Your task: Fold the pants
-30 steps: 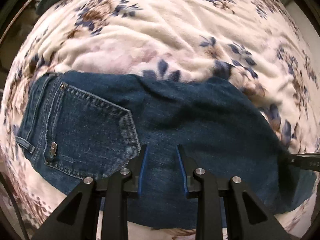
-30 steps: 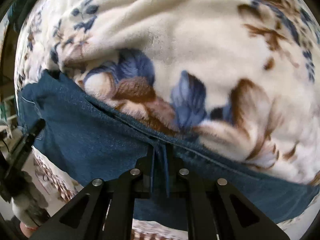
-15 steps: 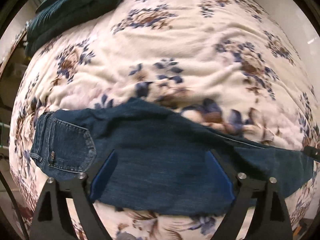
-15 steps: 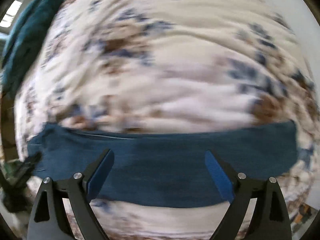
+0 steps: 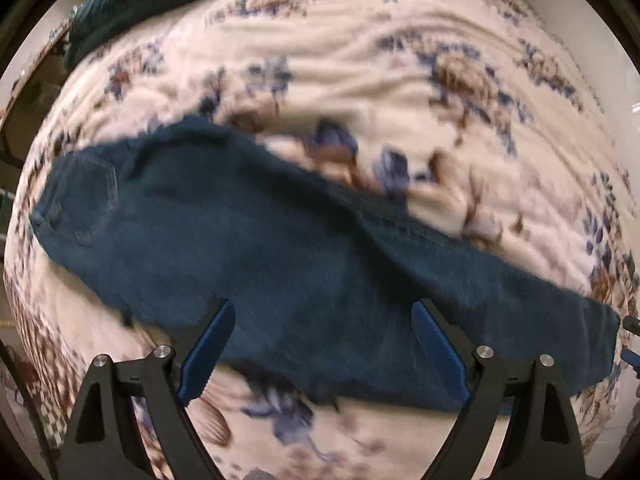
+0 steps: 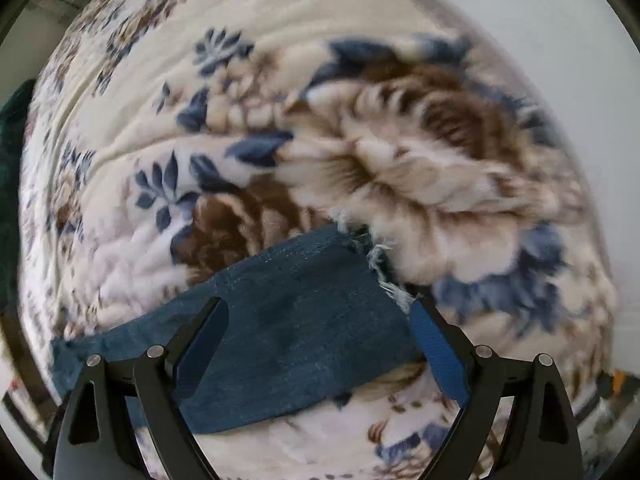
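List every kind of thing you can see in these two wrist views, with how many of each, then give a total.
Pairs of blue jeans: 1
Floral blankets: 1
Dark green folded cloths: 1
Grippers, left gripper and right gripper, both open: 2
Total: 5

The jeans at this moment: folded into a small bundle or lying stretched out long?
Stretched out long. The jeans lie in one strip across the blanket, back pocket at one end, frayed hem at the other.
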### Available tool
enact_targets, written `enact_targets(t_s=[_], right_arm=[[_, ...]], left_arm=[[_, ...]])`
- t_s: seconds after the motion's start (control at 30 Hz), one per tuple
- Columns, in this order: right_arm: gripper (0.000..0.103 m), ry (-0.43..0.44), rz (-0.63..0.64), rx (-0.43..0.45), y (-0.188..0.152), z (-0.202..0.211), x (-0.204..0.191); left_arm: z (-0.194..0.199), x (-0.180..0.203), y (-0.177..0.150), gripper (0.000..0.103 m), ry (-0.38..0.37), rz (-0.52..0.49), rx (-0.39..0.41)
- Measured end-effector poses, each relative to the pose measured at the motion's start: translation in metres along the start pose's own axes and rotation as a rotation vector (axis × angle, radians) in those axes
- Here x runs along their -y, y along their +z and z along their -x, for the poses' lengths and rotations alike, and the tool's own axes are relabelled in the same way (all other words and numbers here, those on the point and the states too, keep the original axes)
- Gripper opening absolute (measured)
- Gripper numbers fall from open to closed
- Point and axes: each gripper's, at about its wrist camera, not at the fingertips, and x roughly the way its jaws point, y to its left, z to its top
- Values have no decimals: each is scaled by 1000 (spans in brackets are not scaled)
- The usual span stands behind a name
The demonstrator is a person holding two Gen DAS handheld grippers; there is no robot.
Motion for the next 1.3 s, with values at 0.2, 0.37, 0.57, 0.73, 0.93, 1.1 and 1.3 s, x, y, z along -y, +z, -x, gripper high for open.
enact_targets(t_s=[0.2, 0.37, 0.57, 0.73, 0.93, 1.1, 1.3], right_arm=[[22, -181, 182, -53, -2, -38, -3], [1, -215, 134, 179, -9, 32, 10], [3, 1, 58, 36, 13, 30, 41], [82, 180, 459, -80, -26, 25, -102], [81, 88, 950, -186, -80, -52, -279], [61, -152, 1268, -229, -121, -108, -319], [20, -79, 1036, -163, -101, -78, -303]], left_arm=[[-11, -11, -26, 90, 78, 36, -39], [-11, -27, -36, 90, 122, 58, -39], [-6, -34, -36, 90, 136, 58, -24], [-1, -31, -15, 90, 180, 10, 62], [-41, -35, -2, 90, 213, 6, 1], [-69, -57, -14, 90, 180, 74, -77], [-73, -69, -27, 92, 139, 96, -82]])
